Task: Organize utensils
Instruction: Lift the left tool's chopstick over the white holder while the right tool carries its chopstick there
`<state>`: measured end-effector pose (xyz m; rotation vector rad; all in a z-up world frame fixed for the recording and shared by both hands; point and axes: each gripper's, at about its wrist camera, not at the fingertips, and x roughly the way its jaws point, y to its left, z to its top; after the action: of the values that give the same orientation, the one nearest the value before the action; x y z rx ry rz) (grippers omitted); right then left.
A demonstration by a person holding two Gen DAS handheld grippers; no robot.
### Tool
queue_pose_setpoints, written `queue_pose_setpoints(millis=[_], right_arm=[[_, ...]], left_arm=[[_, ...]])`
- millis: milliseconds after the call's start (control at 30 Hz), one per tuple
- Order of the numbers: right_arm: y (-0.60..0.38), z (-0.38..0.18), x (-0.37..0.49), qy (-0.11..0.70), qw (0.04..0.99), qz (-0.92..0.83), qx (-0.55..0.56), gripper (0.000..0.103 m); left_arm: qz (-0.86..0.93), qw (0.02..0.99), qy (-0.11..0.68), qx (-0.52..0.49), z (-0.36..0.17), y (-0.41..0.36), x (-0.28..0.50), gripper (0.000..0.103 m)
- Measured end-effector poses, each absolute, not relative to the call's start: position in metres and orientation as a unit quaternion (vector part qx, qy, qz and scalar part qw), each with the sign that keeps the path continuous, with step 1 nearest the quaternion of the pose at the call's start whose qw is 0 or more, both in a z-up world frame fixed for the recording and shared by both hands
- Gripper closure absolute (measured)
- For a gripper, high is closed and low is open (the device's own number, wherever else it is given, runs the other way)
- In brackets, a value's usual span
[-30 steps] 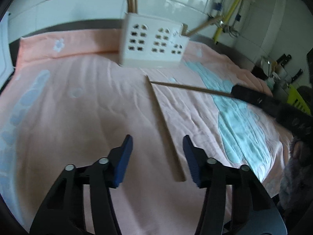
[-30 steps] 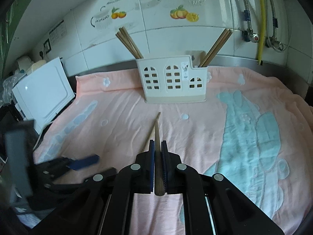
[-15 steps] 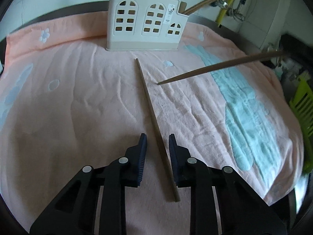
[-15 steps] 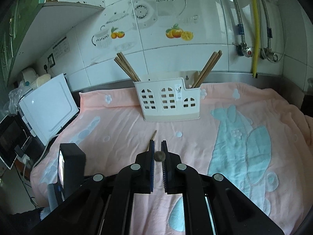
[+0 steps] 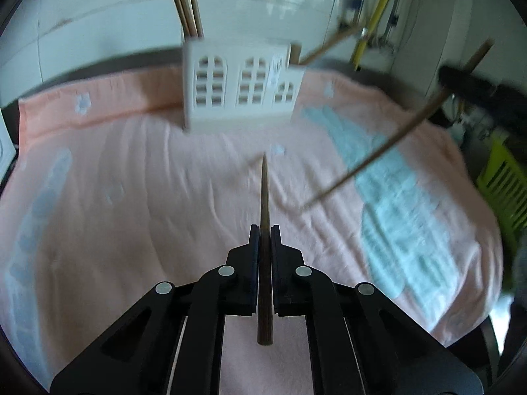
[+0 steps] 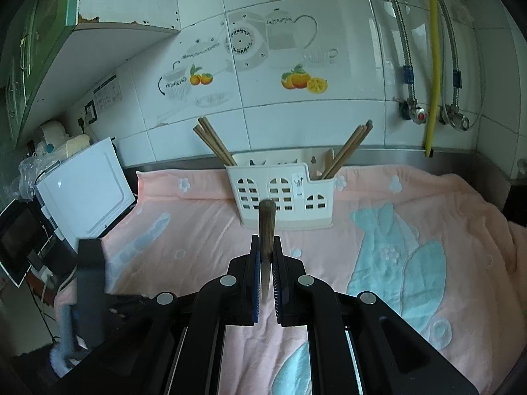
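My left gripper [image 5: 264,230] is shut on a brown chopstick [image 5: 264,204] that points ahead toward the white utensil holder [image 5: 242,90], its tip over the pink towel [image 5: 115,197]. My right gripper [image 6: 266,247] is shut on another chopstick [image 6: 266,227], its blunt end tilted up in front of the holder [image 6: 283,197]. That second chopstick [image 5: 378,154] crosses the right side of the left wrist view, held in the air. Chopsticks stand in the holder's left end [image 6: 214,143] and right end [image 6: 349,148].
The holder stands at the back of the towel by the tiled wall [image 6: 296,33]. A white appliance [image 6: 85,184] sits at the left edge. Pipes and a yellow hose [image 6: 433,65] run down the wall at right. A green crate [image 5: 504,181] is off the right edge.
My left gripper closed on the chopstick that lay on the towel and lifted it. My right gripper raised its chopstick and tilted its end upward.
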<state>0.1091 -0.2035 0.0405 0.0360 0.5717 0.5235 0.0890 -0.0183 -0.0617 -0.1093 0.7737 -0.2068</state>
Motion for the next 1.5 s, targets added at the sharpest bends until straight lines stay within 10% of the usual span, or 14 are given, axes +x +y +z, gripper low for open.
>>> queue_pose_setpoints(millis=[1067,1500], right_arm=[[-0.205,0.166,0.274,0.23,0.949,0.213,0.025,0.096],[-0.192,0.14,0.313,0.254,0.946,0.2,0.024,0.096]], left_arm=[[-0.118,0.966,0.228,-0.025,0.138,0.021,0.168,0.098],[-0.082,0.957,0.279,-0.011,0.123,0.033,0.217,0.098]])
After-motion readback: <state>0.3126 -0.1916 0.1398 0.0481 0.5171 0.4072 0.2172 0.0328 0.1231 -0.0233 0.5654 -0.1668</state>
